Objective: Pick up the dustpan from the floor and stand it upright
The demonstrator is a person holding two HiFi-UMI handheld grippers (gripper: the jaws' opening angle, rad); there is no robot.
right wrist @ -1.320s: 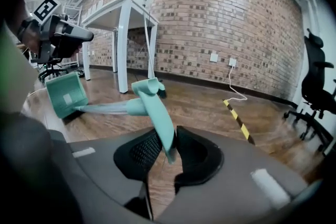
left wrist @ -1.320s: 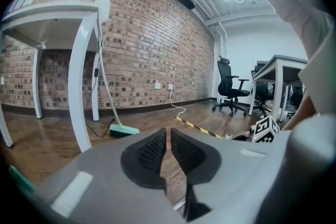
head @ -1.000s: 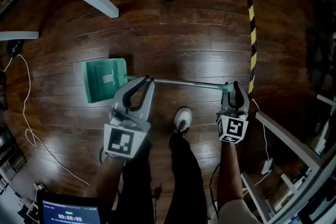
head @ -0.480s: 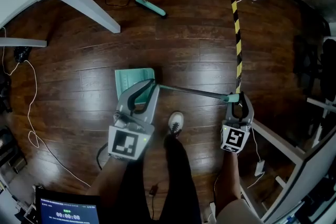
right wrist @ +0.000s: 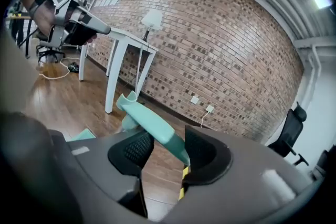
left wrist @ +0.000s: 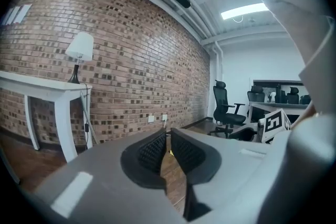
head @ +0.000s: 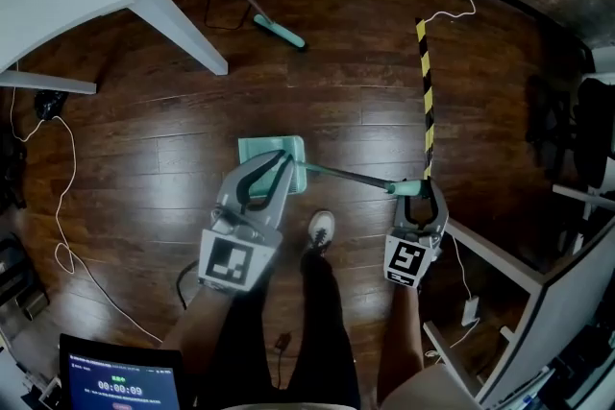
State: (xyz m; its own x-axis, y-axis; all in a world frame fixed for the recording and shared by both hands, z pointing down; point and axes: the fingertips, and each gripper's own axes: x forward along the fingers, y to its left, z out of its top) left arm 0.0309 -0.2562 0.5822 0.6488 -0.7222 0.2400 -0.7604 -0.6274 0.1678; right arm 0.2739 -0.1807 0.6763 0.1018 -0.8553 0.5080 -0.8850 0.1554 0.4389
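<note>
Dustpan handle [right wrist: 149, 120] rests between just-opening jaws of right gripper [right wrist: 167, 150]; left gripper [left wrist: 168, 143] pinched together.

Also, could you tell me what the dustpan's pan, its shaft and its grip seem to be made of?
The pan looks like moulded plastic: matte mint green, one even colour throughout. The shaft is probably metal: thin, grey, with a pale sheen. The grip seems to be plastic or rubbery, the same green, smooth with a soft highlight; I cannot tell which.
</note>
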